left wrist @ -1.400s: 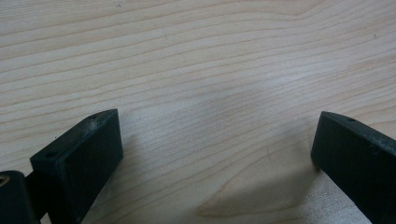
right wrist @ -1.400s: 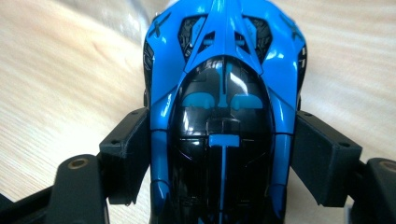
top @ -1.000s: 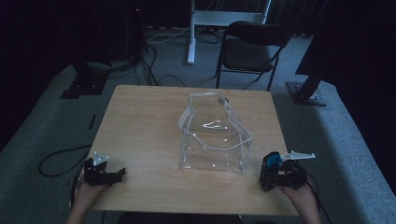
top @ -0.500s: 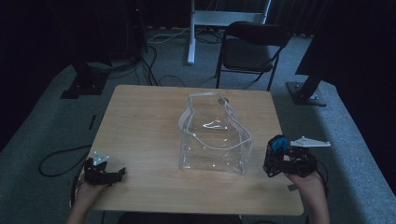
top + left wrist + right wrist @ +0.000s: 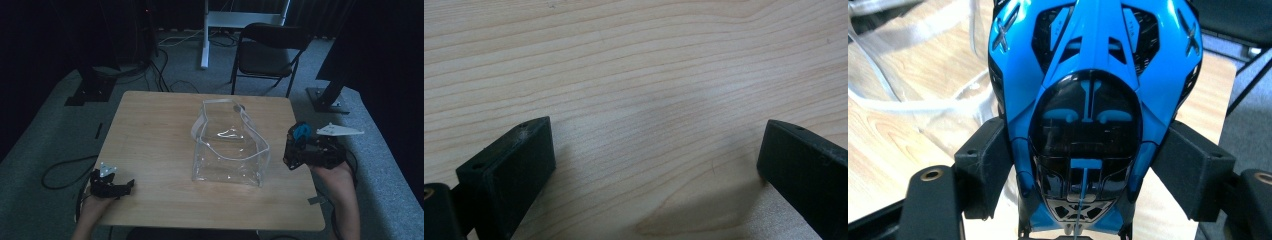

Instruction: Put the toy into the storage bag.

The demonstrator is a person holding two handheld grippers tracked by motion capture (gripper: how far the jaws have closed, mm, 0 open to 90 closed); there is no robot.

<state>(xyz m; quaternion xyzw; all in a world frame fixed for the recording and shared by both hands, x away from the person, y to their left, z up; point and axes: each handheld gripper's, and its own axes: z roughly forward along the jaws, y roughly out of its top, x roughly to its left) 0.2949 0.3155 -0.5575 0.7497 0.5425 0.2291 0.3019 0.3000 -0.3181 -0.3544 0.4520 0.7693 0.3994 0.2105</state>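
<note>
A clear plastic bag (image 5: 229, 151) with a pale strap stands open-topped in the middle of the wooden table (image 5: 155, 135). My right gripper (image 5: 296, 149) is lifted above the table's right edge, beside the bag, and is shut on a blue and black toy car (image 5: 300, 133). In the right gripper view the toy car (image 5: 1093, 100) sits nose up between the two black jaws, which press on its sides, with the clear bag (image 5: 913, 75) behind at the left. My left gripper (image 5: 120, 187) rests at the table's near left corner. Its jaws stand wide apart over bare wood (image 5: 654, 100) with nothing between them.
A black folding chair (image 5: 270, 52) stands beyond the table's far edge, with a white stand leg (image 5: 205, 35) and cables on the grey carpet behind. Dark stand bases sit at the far left (image 5: 87, 90) and right (image 5: 327, 97).
My right gripper has risen from the table's near right corner and moved farther away along the right edge, carrying the toy car. The left gripper and the bag have stayed put.
</note>
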